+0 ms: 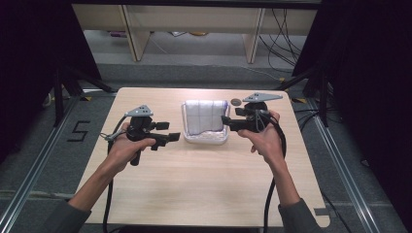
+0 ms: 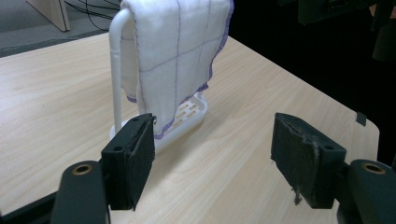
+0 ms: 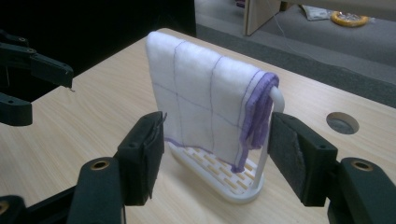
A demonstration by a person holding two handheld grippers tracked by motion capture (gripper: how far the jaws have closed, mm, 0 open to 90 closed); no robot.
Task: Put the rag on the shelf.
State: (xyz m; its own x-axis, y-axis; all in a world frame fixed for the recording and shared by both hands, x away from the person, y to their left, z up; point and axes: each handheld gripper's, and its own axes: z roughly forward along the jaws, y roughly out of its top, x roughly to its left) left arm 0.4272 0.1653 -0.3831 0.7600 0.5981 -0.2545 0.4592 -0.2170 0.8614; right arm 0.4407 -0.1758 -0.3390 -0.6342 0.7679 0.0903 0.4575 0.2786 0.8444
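The cloth, draped over a white rack, is judged soft and light. It is best pinched at a hanging edge. Both the left gripper and the right gripper are held with jaws apart, nothing between them.

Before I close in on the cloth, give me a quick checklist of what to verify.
1. Left tongs open, nothing between them: ok.
2. Right tongs open, nothing between them: ok.
3. Cloth draped over the white rack, hanging free: ok.
4. Rack base flat on the table: ok.
5. Tongs on opposite sides of the rack, apart from each other: ok.
6. Whether the cloth is snagged on the rail: cannot tell.
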